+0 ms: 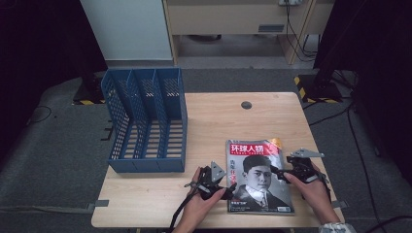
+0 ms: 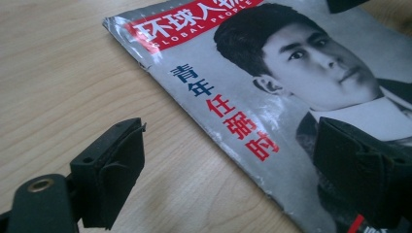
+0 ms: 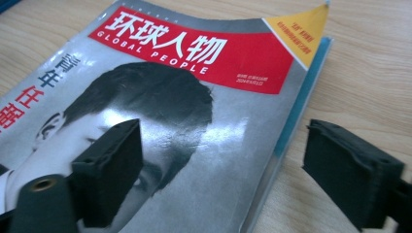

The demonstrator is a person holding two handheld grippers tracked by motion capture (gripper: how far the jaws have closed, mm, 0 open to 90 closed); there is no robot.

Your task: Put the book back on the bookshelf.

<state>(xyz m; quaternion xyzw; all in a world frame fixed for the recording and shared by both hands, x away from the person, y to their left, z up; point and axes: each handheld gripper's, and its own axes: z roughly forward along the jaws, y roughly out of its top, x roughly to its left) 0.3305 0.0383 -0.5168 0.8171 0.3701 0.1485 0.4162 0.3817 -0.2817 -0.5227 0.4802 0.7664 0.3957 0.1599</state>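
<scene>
A magazine [image 1: 260, 179] with a red title band and a black-and-white portrait lies flat near the front right of the wooden table [image 1: 218, 116]. My left gripper [image 1: 229, 190] is at its left edge, held low and open. In the left gripper view, one jaw hangs over bare wood and the other over the cover [image 2: 272, 82], with the spine edge between them. My right gripper [image 1: 278, 171] is at the magazine's right edge, also open. Its view shows one jaw above the cover [image 3: 194, 97] and one above the table beside the page edges. Neither gripper's pads press on the magazine.
A blue mesh file rack [image 1: 145, 121] with three upright slots stands at the table's left. A round cable hole [image 1: 246, 105] sits near the far edge. Bare wood lies between the rack and the magazine. Cables trail across the floor at the right.
</scene>
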